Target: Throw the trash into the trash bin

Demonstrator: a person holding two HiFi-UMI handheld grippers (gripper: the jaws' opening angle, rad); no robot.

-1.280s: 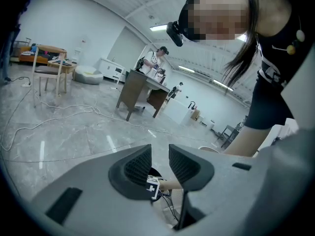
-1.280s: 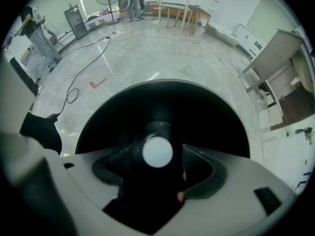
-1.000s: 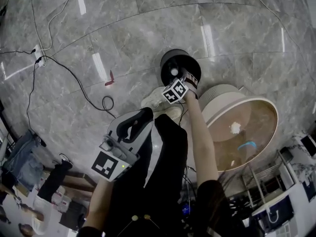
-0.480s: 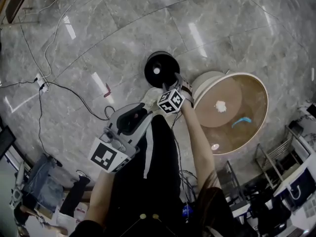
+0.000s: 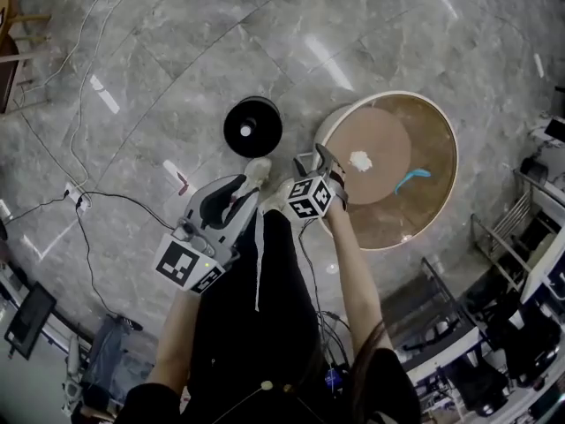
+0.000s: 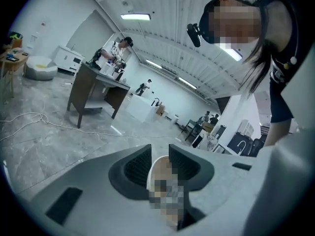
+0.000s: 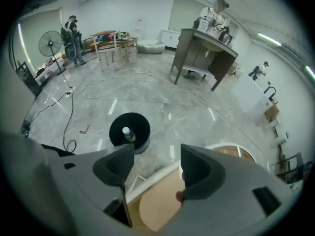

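Glossy grey marble floor (image 5: 177, 42). Round black trash bin (image 5: 252, 126) with a white-capped bottle (image 7: 126, 132) inside. Crumpled white trash (image 5: 359, 159) on round, white-rimmed wooden table (image 5: 380, 215). Left gripper (image 6: 160, 151) clamped on white-rimmed paper cup (image 6: 157, 170). Right gripper (image 7: 156, 163) wide, empty, over the bin a second ago, now at the table's edge.

Marble floor (image 5: 397, 25) — round wooden table (image 5: 415, 215), dark desk (image 7: 204, 53), standing fan (image 7: 50, 44) beyond.
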